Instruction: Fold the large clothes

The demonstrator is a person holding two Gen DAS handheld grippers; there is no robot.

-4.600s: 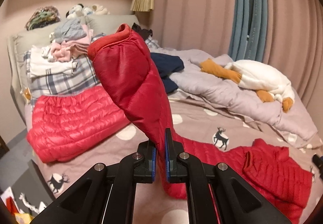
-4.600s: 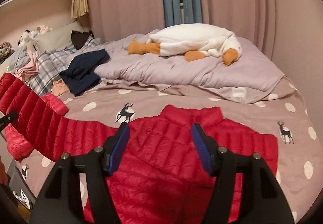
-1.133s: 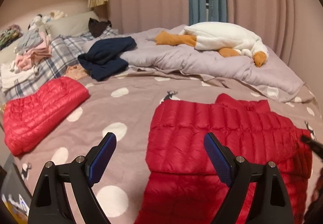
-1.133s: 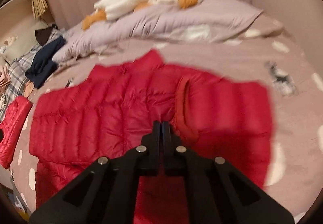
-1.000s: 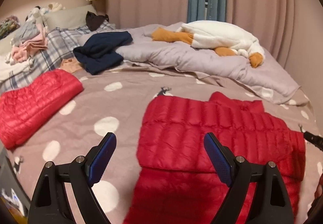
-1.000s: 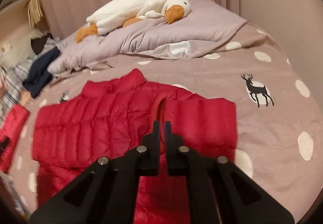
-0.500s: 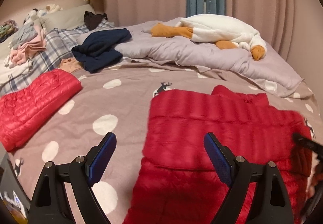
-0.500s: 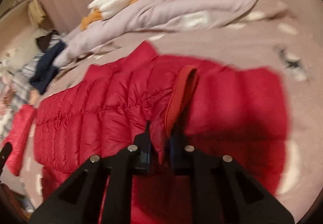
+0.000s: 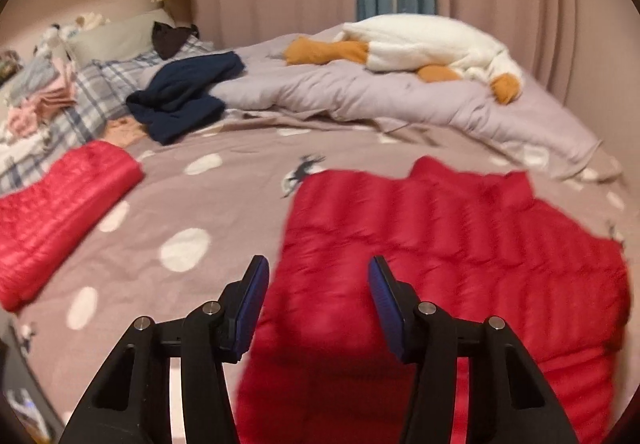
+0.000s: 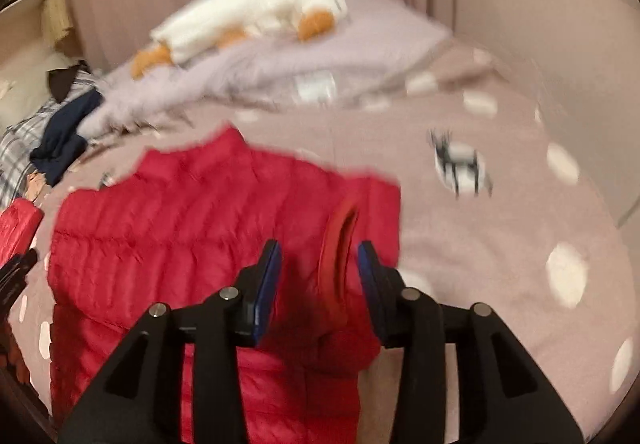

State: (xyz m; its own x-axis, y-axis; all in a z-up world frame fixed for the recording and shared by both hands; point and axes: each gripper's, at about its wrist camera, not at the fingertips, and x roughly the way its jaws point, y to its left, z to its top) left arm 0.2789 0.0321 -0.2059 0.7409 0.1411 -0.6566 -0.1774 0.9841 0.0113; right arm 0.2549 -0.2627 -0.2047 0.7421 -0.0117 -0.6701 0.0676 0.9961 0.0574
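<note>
Red puffer jacket (image 9: 440, 244) lies flat on the dotted bedsheet (image 9: 200, 211), both sleeves folded in, a cuff (image 10: 340, 244) showing on top. Left gripper (image 9: 314, 300) spread wide w/ nothing held, over jacket's left edge. Right gripper (image 10: 318, 280) also spread, cuff betw. its fingers, not pinched. Folded red jacket (image 9: 56, 211) well left of it; goose plush (image 9: 420, 43) on duvet (image 9: 380, 95) beyond.

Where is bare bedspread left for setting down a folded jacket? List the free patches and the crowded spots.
Free: the dotted bedspread between the folded red jacket and the spread red jacket; also the stretch right of that jacket toward the wall. Crowded: the far side, with the navy garment, grey duvet, plush goose and clothes pile.
</note>
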